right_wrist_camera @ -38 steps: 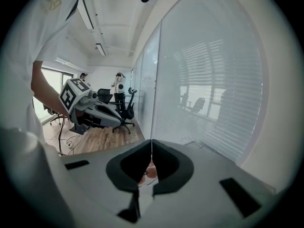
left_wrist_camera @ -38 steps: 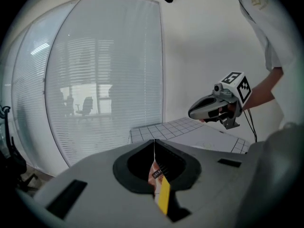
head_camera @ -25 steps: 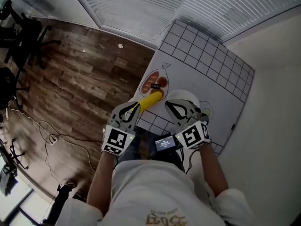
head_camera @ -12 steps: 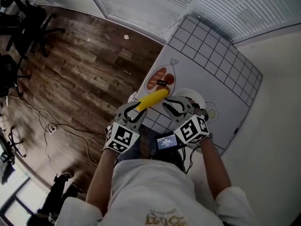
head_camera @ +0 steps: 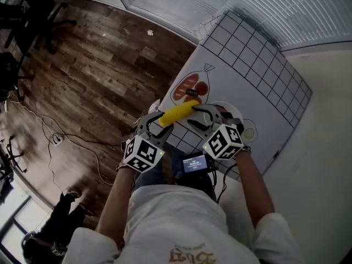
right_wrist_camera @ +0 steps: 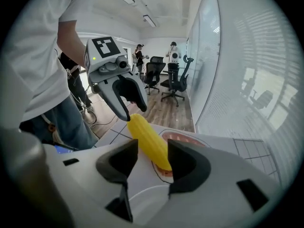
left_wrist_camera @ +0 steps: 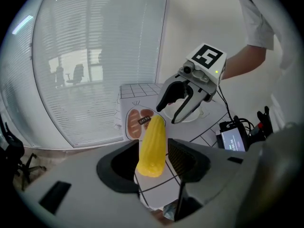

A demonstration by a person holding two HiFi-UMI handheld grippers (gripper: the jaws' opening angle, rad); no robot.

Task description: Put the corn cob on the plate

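The white surface with black grid lines point(head_camera: 250, 73) fills the head view from 12 to 3 o'clock. The round white plate point(head_camera: 236, 114) sits on it at 3 o'clock of the cob, partly under your right hand.

Your left claw point(head_camera: 157, 126) and right claw point(head_camera: 199, 117) both stand spread, and their jaws have just been opening. Each has one end of the cob between its pads without pressing on it (each claw's own view shows the slack).

The ribbed yellow corn cob point(head_camera: 176, 113) seems to lie on the surface, running from 8 to 2 o'clock. Its far end reaches the printed bread picture point(head_camera: 190, 89), and it is not yet on the plate.

Centre each end between the pads before you squeeze, since the cob sits nearer one pad in both claws. Close both claws together and gently, because a rounded cob will likely roll out of a lopsided pinch. Lift it level, carry it toward 3 o'clock, and lower it well inside the rim before letting go.
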